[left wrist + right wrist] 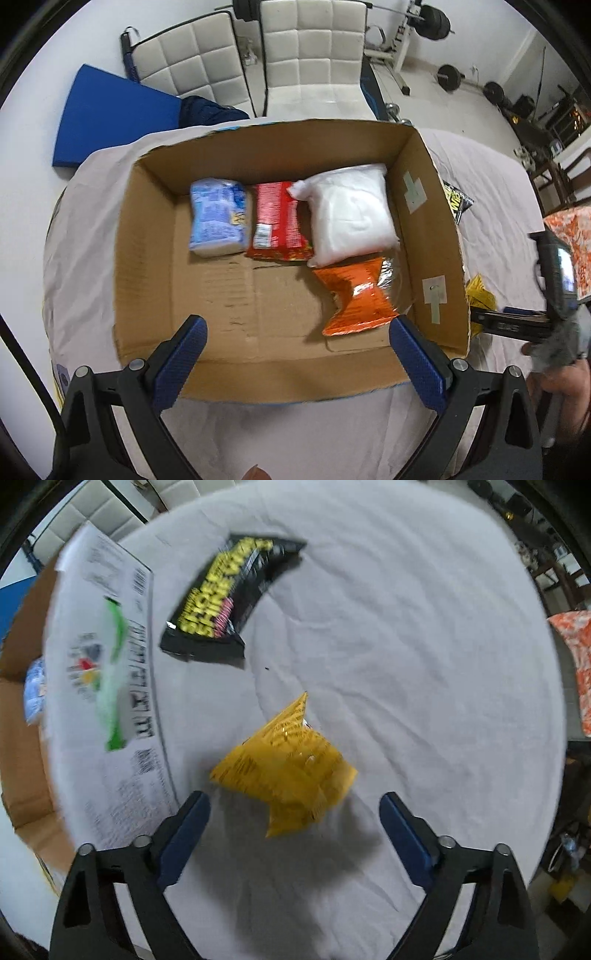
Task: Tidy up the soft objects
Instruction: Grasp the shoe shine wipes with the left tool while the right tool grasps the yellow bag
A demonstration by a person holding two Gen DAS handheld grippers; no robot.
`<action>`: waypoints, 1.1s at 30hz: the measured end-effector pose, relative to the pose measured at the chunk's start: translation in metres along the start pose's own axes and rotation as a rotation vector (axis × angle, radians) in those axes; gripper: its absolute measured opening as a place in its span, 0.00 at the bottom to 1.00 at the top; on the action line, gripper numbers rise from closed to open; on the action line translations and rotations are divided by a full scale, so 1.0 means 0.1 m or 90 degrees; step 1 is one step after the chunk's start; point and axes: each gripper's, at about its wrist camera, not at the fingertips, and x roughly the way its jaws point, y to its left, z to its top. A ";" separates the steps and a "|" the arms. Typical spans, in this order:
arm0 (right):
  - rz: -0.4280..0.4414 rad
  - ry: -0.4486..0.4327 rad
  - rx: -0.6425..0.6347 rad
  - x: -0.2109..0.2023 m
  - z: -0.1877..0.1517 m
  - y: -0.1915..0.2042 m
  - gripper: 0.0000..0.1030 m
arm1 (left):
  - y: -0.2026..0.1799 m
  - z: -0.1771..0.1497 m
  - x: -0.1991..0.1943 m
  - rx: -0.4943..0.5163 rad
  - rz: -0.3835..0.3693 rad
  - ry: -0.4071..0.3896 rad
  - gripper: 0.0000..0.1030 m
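An open cardboard box (pixel 147 236) sits on a white-covered table. Inside lie a blue pack (pixel 218 218), a red packet (pixel 275 221), a white soft bag (pixel 351 218) and an orange snack bag (pixel 360 299). My left gripper (pixel 297 328) is open and empty above the box's near edge. My right gripper (pixel 293 805) is open and empty, just above a yellow crinkled packet (pixel 291 764) on the cloth. A black and yellow snack bag (pixel 229 598) lies farther back, beside the box's printed outer wall (pixel 107 686). The right gripper also shows in the left wrist view (pixel 476 321).
Two white padded chairs (pixel 306 55) and a blue mat (pixel 107 114) stand behind the table. An orange patterned item (pixel 576 657) lies at the right edge. Gym weights (pixel 436 22) are in the far background.
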 end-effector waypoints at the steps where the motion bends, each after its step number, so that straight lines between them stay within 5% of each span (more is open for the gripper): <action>1: 0.003 0.007 0.003 0.09 0.03 -0.01 0.73 | -0.05 0.03 0.01 0.003 -0.001 0.002 0.98; 3: 0.016 0.022 0.006 0.24 0.08 -0.01 0.72 | -0.18 0.11 0.02 0.014 0.000 0.003 0.98; 7: 0.019 0.002 -0.001 0.23 0.11 -0.03 0.49 | -0.48 0.32 -0.04 0.040 -0.011 -0.006 0.98; 16: -0.027 -0.021 0.055 -0.05 0.22 -0.84 0.45 | -1.56 1.17 0.18 0.171 -0.015 0.016 0.98; 24: -0.010 -0.026 0.162 -0.23 0.36 -1.87 0.45 | -2.22 1.67 1.32 0.276 0.042 0.186 0.98; 33: 0.017 -0.008 0.179 -0.18 0.53 -2.07 0.45 | -2.37 1.58 2.17 0.303 0.079 0.316 0.97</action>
